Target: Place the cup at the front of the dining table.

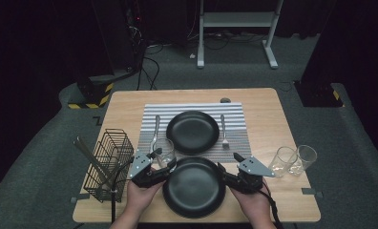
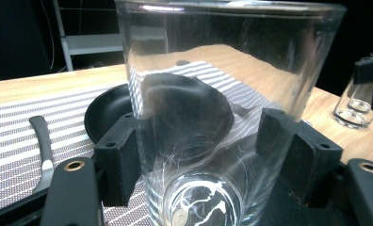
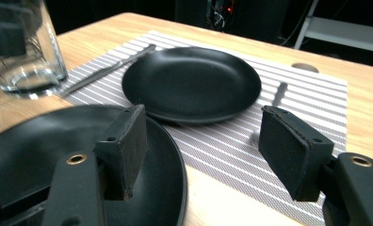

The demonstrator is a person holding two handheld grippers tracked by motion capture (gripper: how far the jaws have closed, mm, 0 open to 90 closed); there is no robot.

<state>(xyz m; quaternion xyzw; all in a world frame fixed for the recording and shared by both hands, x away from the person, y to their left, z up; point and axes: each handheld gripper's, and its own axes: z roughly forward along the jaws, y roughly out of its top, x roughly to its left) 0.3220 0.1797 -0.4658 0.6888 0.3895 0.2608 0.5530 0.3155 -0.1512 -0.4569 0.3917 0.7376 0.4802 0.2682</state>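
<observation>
Glass tumbler [image 2: 213, 117] pinched upright in my left claw [image 1: 164, 161], at 10 o'clock off the near black plate [image 1: 194, 187] | right claw [image 1: 227, 168] spread, empty, at plate's 3 o'clock rim | advise: keep tumbler vertical, seat right claw squarely before lifting from desk [image 1: 273, 119].

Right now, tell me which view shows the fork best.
The high view: the fork lies whole on the mat, right of the far plate. The right gripper view catches part of it behind a jaw. The left gripper view gives nothing sure.
</observation>
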